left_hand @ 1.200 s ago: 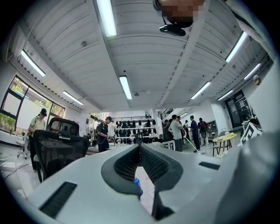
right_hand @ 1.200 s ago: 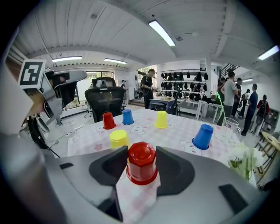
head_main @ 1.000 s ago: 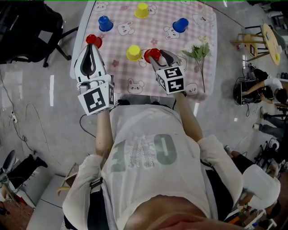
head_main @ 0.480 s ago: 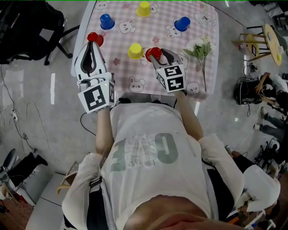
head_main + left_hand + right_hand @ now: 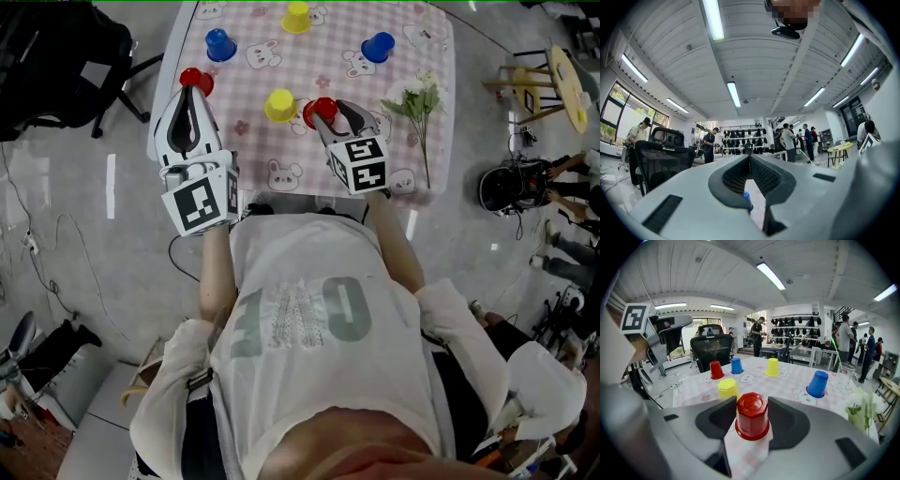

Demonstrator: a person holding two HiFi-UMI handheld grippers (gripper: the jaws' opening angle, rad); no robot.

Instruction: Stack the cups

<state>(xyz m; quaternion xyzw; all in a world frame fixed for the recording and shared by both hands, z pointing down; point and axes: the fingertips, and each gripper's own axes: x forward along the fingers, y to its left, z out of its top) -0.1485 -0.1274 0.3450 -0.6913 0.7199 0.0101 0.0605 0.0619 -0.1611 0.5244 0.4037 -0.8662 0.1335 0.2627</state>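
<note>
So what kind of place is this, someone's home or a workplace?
Probably a large open lab or workshop, not a home: long ceiling strip lights, a wall rack of dark gear, an office chair, and people standing about on a bare hard floor.

My left gripper [image 5: 190, 92] is held out ahead of my chest, roughly level, with its fingers [image 5: 751, 161] together at the tips and nothing between them; my left forearm [image 5: 214, 274] runs straight back from it to a bent elbow; my right gripper [image 5: 328, 117] tilts downward, its fingers [image 5: 717, 416] set wide and pressing on either side of an upturned red plastic cup [image 5: 752, 420]; my right forearm [image 5: 394, 246] angles back toward my shoulder.
</note>
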